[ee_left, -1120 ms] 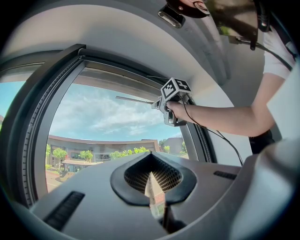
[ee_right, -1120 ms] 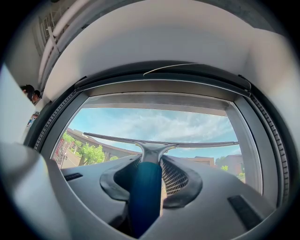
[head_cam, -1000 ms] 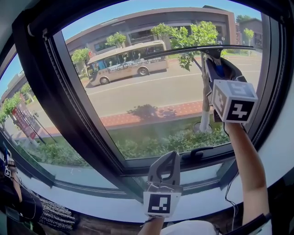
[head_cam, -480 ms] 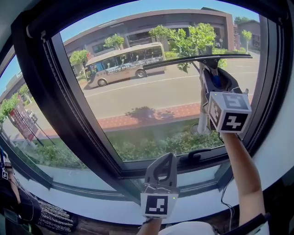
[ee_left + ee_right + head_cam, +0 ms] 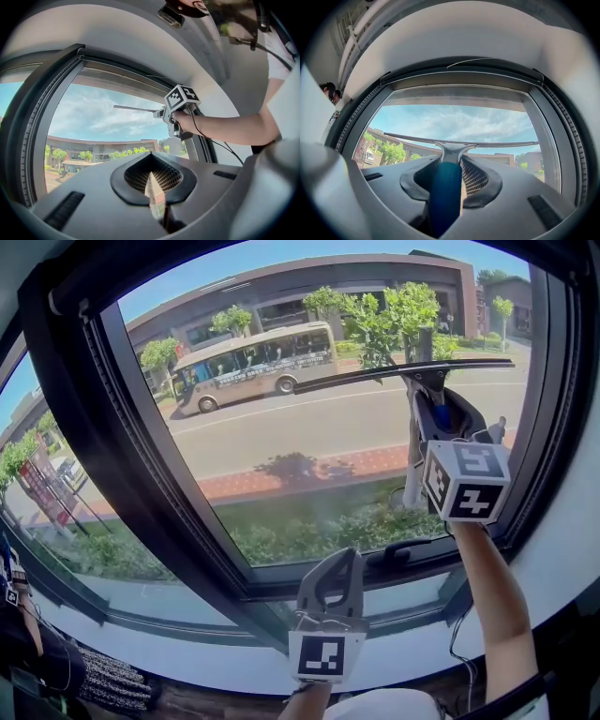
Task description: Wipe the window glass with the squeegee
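In the head view, the right gripper is raised in front of the window glass, its jaws closed on the blue handle of the squeegee. The squeegee's long dark blade lies across the upper right of the pane, tilted slightly, its right end close to the dark window frame. Through the glass a bus stands on the road. The left gripper is held low at the centre, near the white sill and just left of the window's latch handle. In the left gripper view, the left gripper has its jaws drawn together to a thin slit with nothing between them. Farther off, a hand carries the right gripper with its marker cube, and the squeegee blade reaches left across the pane. In the right gripper view, the right gripper is clamped on the blue handle, and the blade spans the glass just beyond the jaw tips.
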`<state>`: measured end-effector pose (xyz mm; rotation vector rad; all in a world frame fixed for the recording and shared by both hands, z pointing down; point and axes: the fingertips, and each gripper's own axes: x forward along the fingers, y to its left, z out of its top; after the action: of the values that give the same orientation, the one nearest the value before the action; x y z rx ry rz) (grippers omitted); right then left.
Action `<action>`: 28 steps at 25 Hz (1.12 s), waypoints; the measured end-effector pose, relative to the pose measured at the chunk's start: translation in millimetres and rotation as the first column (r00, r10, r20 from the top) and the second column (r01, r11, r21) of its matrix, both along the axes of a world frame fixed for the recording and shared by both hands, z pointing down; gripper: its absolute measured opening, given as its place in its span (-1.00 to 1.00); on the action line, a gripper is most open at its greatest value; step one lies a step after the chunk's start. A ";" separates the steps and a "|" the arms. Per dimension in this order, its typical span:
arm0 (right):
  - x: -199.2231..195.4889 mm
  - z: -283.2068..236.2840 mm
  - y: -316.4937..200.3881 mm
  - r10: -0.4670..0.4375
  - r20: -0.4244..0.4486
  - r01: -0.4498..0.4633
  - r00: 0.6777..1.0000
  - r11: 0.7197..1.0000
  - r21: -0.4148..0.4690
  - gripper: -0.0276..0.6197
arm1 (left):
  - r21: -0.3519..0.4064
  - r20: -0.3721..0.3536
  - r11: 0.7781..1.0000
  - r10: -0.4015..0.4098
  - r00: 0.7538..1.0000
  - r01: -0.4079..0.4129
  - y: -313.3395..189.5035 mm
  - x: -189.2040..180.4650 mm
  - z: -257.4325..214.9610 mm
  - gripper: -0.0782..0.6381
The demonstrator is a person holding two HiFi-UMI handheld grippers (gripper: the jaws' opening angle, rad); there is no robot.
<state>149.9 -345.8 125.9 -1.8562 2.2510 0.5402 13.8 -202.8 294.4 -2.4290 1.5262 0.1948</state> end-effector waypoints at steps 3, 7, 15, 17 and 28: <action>-1.0 6.8 0.3 0.002 0.003 -0.002 1.000 1.000 -0.006 -0.52 | -0.004 -0.003 1.000 0.001 1.000 -0.001 0.5 -0.3 0.3 -0.78; -0.6 14.3 0.7 0.004 0.007 -0.004 1.000 1.000 -0.010 -0.52 | -0.006 -0.004 1.000 0.003 1.000 -0.004 1.8 -1.0 0.4 -0.78; 0.2 31.5 1.1 0.006 0.028 -0.005 1.000 1.000 -0.025 -0.52 | -0.011 0.001 1.000 0.000 1.000 0.001 2.9 -3.2 1.9 -0.78; 0.0 36.4 1.2 0.009 0.029 -0.008 1.000 1.000 -0.029 -0.52 | -0.017 -0.007 1.000 0.001 1.000 -0.001 2.8 -4.4 3.2 -0.78; -0.4 57.7 1.2 0.013 0.027 -0.012 1.000 0.999 -0.047 -0.52 | -0.031 -0.011 1.000 0.000 1.000 -0.001 0.6 -5.8 7.4 -0.78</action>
<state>149.5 -344.7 183.6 -1.8889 2.2551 0.4654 8.1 -202.2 301.8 -2.4561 1.5442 0.1859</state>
